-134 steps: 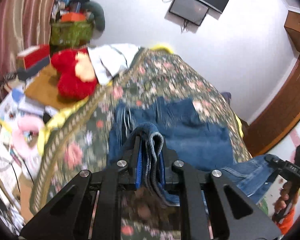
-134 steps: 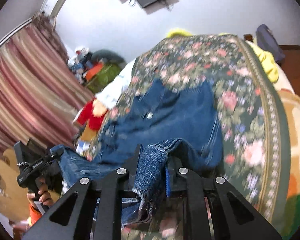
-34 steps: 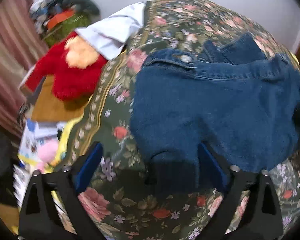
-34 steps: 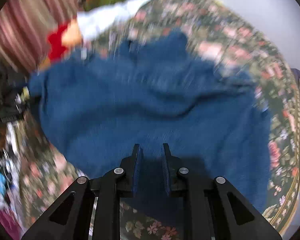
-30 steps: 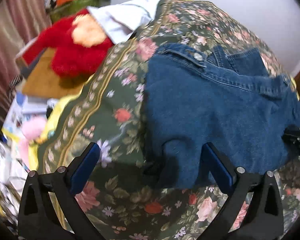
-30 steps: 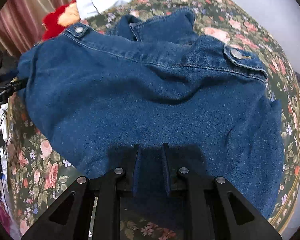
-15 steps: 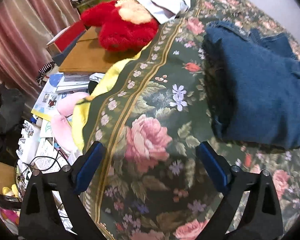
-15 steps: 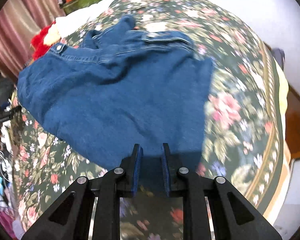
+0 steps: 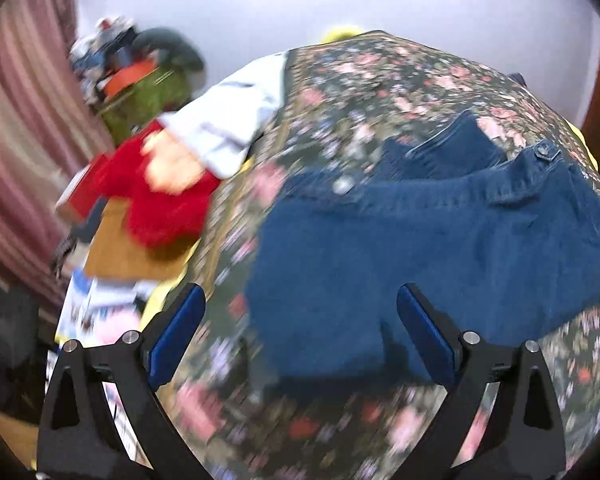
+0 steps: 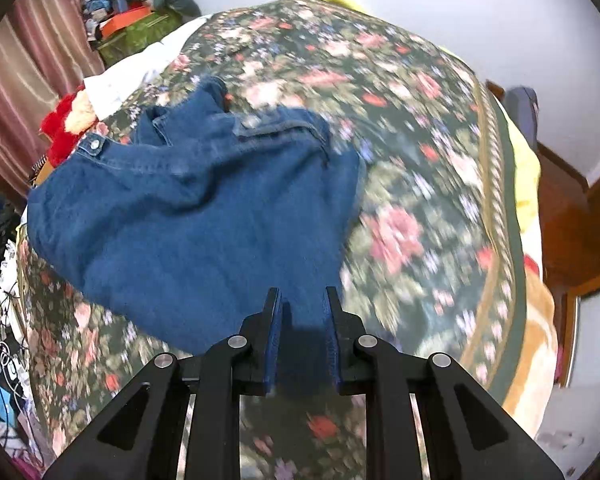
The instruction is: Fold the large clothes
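While folded, denim jacket crosswise on bedspread, collar far-side.

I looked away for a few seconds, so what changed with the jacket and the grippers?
Both grippers let go of the jacket. It was laid down folded on the bed. The left gripper has opened wide; the right gripper stays narrow, empty. The red toy is unmoved.

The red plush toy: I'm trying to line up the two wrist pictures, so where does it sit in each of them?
Left wrist view: the red plush toy is at left of centre, off the bed's left edge, beside the white cloth.
Right wrist view: the red plush toy is small at the far left edge, just above the denim garment.
Shared landmark: the floral bedspread under the denim.
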